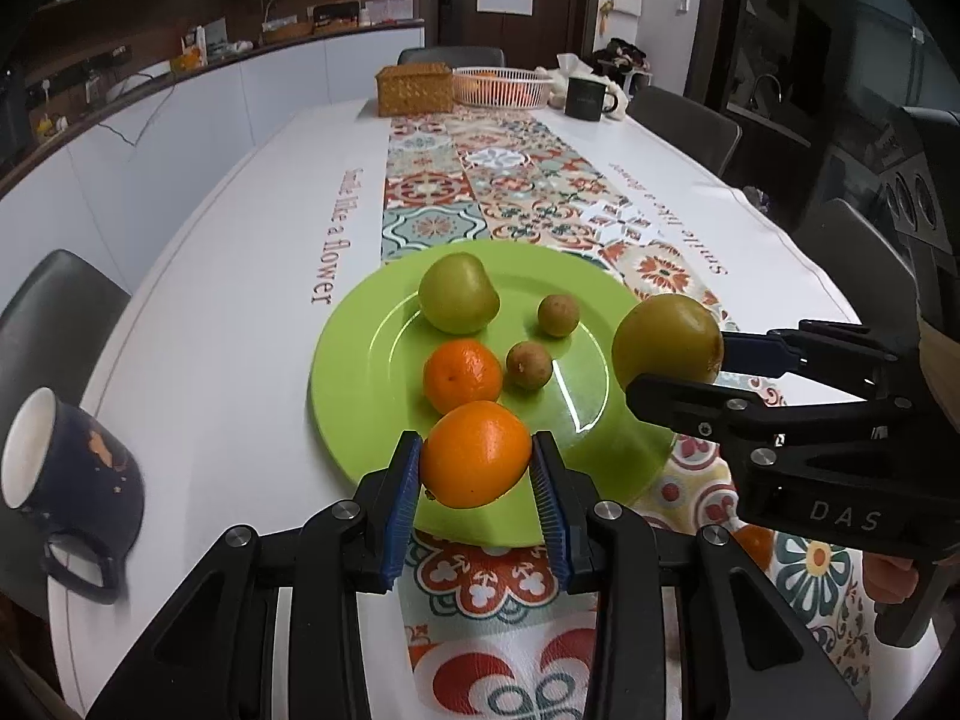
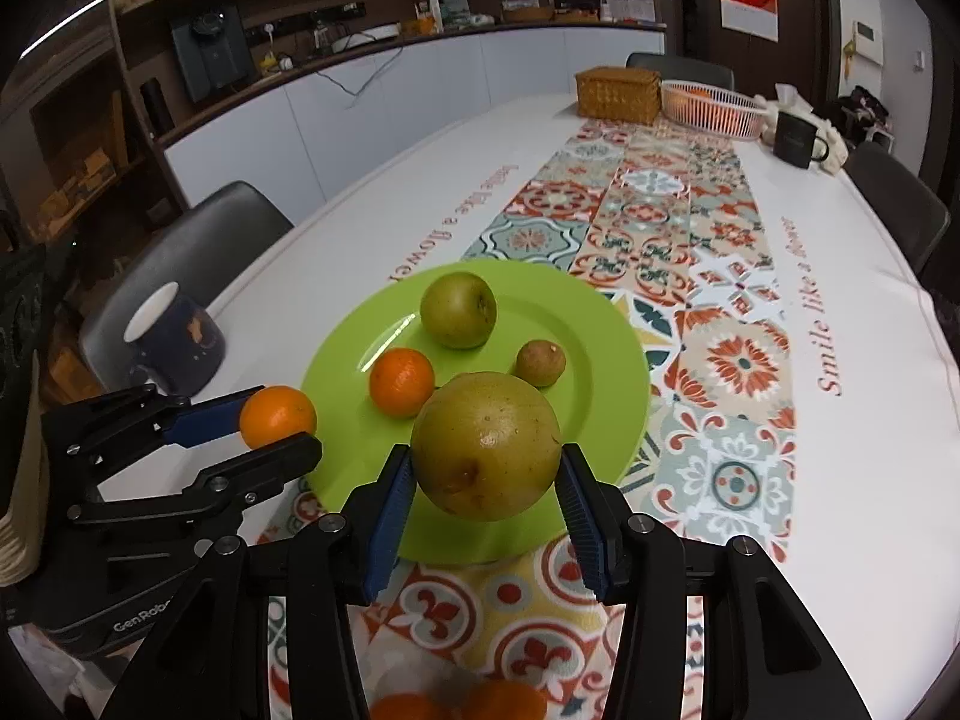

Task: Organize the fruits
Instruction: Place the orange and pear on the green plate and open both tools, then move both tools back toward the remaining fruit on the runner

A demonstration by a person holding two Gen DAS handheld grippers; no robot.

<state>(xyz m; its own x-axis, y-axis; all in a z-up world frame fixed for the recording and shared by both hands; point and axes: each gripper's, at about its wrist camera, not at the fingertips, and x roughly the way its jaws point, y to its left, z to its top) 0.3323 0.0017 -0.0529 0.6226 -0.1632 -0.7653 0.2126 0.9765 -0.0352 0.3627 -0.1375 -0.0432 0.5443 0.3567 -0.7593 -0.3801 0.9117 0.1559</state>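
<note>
Between the blue pads of the left gripper, a smooth orange was pinched above the near rim of the green plate. The right gripper clamped a large yellow-green fruit with brown blemishes, also above the plate's near rim, toward its right side. In the right wrist view this fruit hid part of the plate behind it, and one small brown fruit could not be seen there.

On the plate lay a second orange left of centre, a green fruit toward the far edge, and two small brown round fruits right of centre. What kind the brown ones were was hard to make out.

At the bottom edge of the right wrist view, blurred orange fruit was cut off by the frame. A dark mug stood near the table's left edge. At the far end sat a wicker box, a white basket and another dark mug.
</note>
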